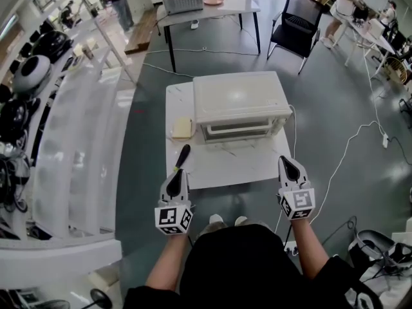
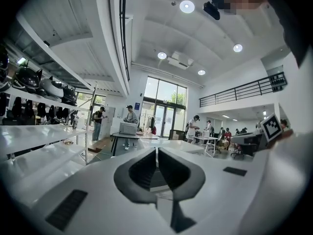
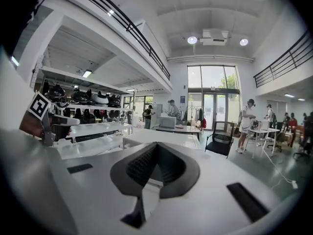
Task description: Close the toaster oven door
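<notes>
- Locate the toaster oven: it stands on the small white desk directly ahead of you, towards the far edge, with its front facing you.
- Check the door. In the head view it appears upright against the oven front, not folded down over the desk. Treat the door as probably closed already; the steep angle does not show whether it is fully seated.
- Note the left tongs: the jaws are together with only a thin slit between the pads, and nothing is between them. They hover at the near left edge of the desk, well apart from the oven.
- Note the right tongs: the jaws are likewise together and empty, at the near right corner of the desk and clear of the oven.
- Expect a stiff, hinged metal-and-glass door that swings on its bottom edge. The glass is fragile, so apply force at the top edge or the handle bar, not at the pane. The handle itself is too small to make out here.
- Expect a fairly light oven body that may slide on the smooth desk. Push gently, and straight towards the hinge line.
- Keep clear of the black-handled utensil just ahead of the left tongs, and of the pale yellow block beside the oven's left corner.
- Avoid snagging the cord that trails off to the right across the floor.
</notes>
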### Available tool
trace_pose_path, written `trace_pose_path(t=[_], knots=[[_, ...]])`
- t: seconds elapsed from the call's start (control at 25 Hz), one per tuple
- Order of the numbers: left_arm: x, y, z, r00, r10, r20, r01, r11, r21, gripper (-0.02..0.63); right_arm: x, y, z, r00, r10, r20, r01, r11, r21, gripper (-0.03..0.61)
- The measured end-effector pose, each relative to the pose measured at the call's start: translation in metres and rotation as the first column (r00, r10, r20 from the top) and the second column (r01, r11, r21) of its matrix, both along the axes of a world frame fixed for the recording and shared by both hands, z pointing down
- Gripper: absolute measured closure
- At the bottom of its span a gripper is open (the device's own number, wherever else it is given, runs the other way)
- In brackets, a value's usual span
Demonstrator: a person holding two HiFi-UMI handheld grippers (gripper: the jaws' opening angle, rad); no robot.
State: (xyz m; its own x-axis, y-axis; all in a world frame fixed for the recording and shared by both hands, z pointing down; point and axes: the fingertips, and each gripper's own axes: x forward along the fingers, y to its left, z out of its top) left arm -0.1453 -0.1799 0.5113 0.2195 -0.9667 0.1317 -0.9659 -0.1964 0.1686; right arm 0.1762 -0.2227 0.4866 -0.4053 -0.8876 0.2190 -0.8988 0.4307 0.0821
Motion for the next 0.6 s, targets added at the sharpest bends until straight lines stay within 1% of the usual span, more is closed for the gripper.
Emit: trace_pose_path(t=[0.12,0.28,0.6], knots=[[-0.002,-0.004,0.003,1.000,0.006,0.011,-0.006,1.000,-0.002,0.583,-0.004,0.001,0.003,1.000,0.002,0.000,-0.002,1.000,0.002,0.557],[-0.001,-0.010,0.006,1.000,0.007,0.001,-0.007,1.000,-0.006,0.583,-0.007,0.002,0.002,1.000,0.017,0.006,-0.017,1.000,0.008,0.557],[0.008,-0.018,0.007,0.999,0.039,0.007,-0.039,0.999,-0.002,0.583,-0.018,0.000,0.001,1.000,0.016,0.007,-0.016,1.000,0.013,0.557]])
